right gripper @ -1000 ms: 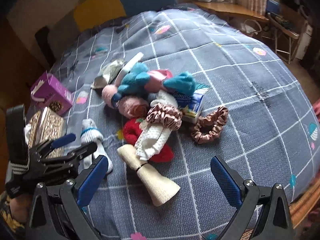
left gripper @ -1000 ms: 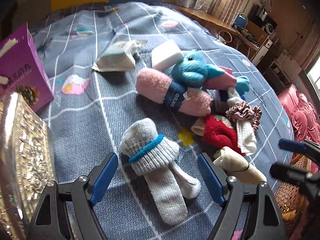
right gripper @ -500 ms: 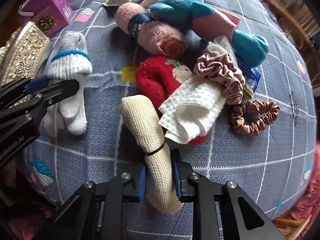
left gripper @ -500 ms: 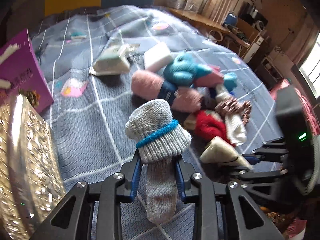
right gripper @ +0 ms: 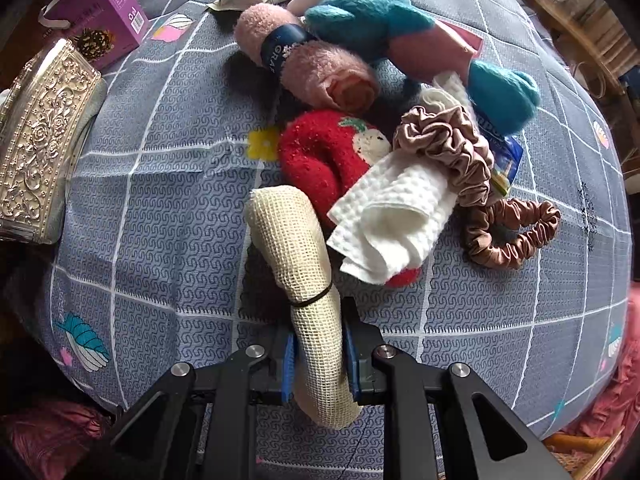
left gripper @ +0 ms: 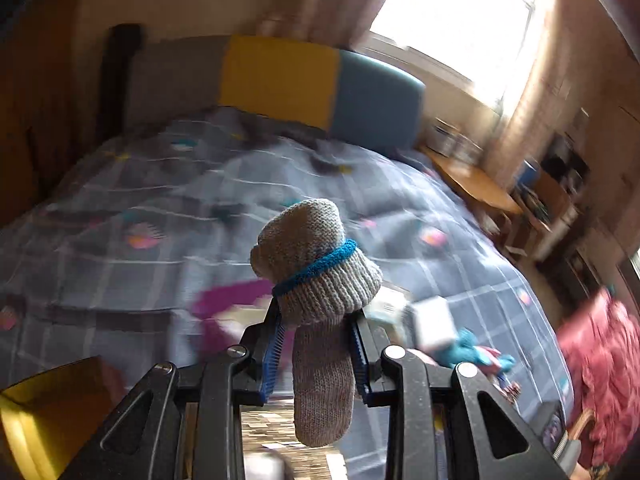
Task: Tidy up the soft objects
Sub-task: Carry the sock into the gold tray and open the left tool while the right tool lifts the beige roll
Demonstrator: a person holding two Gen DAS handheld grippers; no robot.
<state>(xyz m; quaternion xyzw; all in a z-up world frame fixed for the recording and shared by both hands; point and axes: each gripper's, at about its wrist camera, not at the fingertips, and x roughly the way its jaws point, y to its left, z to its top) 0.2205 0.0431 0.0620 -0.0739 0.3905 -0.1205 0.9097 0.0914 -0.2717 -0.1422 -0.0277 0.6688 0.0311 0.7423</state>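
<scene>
With the left gripper (left gripper: 316, 354) clenching the grey knitted sock bundle with a blue band (left gripper: 316, 280) aloft, and the right gripper (right gripper: 318, 364) pinching the cream mesh roll (right gripper: 300, 268) on the bedspread (right gripper: 160, 200), both long limp ends could slip free.

Open bedspread (right gripper: 160, 208) is left bare between the embossed metal box (right gripper: 36, 140) at the left and the soft pile, where the red sock (right gripper: 320, 156) and white cloth (right gripper: 396, 216) crowd together; beyond them, passage is possibly blocked.
</scene>
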